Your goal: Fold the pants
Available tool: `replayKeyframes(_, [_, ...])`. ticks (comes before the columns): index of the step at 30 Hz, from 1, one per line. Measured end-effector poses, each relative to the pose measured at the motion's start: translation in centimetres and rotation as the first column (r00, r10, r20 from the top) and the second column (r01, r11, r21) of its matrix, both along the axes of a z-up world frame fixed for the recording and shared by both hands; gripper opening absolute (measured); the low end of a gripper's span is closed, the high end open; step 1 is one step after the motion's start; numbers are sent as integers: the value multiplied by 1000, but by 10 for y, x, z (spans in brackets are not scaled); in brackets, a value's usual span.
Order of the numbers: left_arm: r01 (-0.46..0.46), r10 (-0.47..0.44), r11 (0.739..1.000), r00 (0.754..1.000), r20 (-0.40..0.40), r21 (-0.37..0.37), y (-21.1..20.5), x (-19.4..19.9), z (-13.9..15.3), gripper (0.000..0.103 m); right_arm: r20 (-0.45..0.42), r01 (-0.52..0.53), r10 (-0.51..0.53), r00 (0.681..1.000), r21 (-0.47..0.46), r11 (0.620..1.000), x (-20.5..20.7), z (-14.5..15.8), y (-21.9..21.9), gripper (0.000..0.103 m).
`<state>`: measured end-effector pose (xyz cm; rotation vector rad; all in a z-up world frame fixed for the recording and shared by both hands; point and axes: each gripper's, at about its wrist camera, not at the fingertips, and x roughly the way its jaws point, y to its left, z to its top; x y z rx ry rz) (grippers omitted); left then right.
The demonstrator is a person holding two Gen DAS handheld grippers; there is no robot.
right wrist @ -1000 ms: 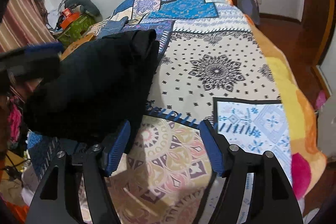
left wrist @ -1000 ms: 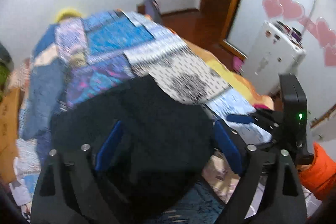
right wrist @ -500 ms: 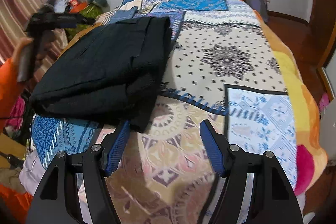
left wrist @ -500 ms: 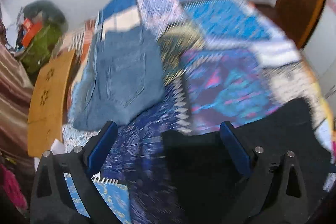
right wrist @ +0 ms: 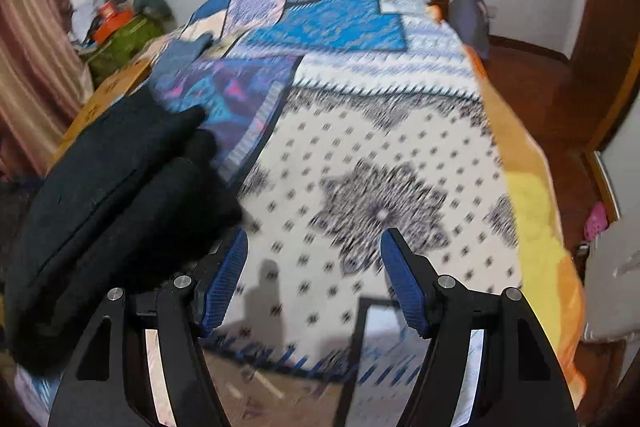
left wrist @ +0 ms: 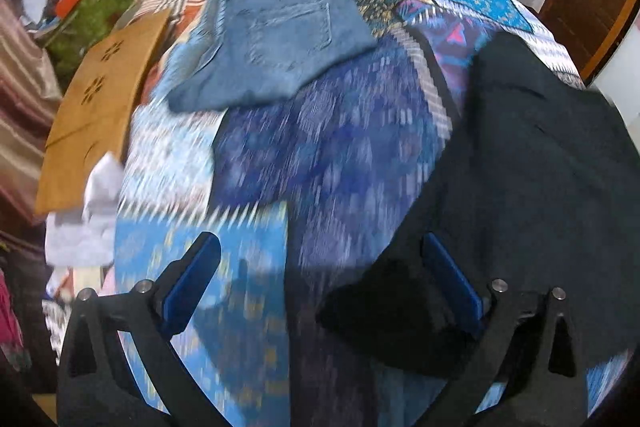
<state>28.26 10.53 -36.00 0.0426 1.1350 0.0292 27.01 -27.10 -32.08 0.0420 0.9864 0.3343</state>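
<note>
The folded black pants (left wrist: 520, 187) lie on the patterned bedspread (left wrist: 332, 147), at the right of the left wrist view. My left gripper (left wrist: 320, 283) hangs over the bed's near left part and its jaws are opening. Only a corner of the black pants reaches in by the right pad (left wrist: 452, 283), which does not press on it. In the right wrist view the black pants (right wrist: 120, 207) lie at the left. My right gripper (right wrist: 314, 283) is open beside them over the white dotted patch, with nothing between its fingers. A folded pair of blue jeans (left wrist: 280, 39) lies farther up the bed.
A brown board (left wrist: 100, 115), a green bag (left wrist: 88, 15) and a white cloth (left wrist: 92, 211) stand off the bed's left side. An orange-yellow blanket edge (right wrist: 532, 207), the wooden floor (right wrist: 540, 87) and a grey bag (right wrist: 472, 19) are on the right.
My left gripper let go of the black pants, swung left and down, and its jaws widened. The pants now rest folded on the bed. My right gripper moved forward beside them.
</note>
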Motion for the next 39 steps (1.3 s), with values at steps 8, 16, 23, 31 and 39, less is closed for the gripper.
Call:
replayKeyframes(8, [-18, 12, 990, 999, 51, 138, 22, -66, 27, 102, 75, -85, 83, 994, 19, 996, -23, 37, 17, 65])
replayKeyframes(16, [93, -97, 995, 966, 238, 28, 0, -59, 96, 102, 139, -285, 275, 951, 62, 956, -45, 65, 78, 65])
replayKeyframes(23, [298, -266, 947, 937, 227, -122, -66, -11, 88, 35, 134, -381, 365, 921, 128, 916, -38, 64, 121, 34])
replayKeyframes(31, [394, -382, 917, 912, 152, -58, -88, 0, 24, 25, 23, -414, 414, 910, 62, 908, -33, 18, 133, 29])
replayKeyframes(39, [408, -407, 912, 897, 172, 28, -82, -41, 32, 25, 34, -390, 389, 921, 13, 921, -60, 33, 108, 32])
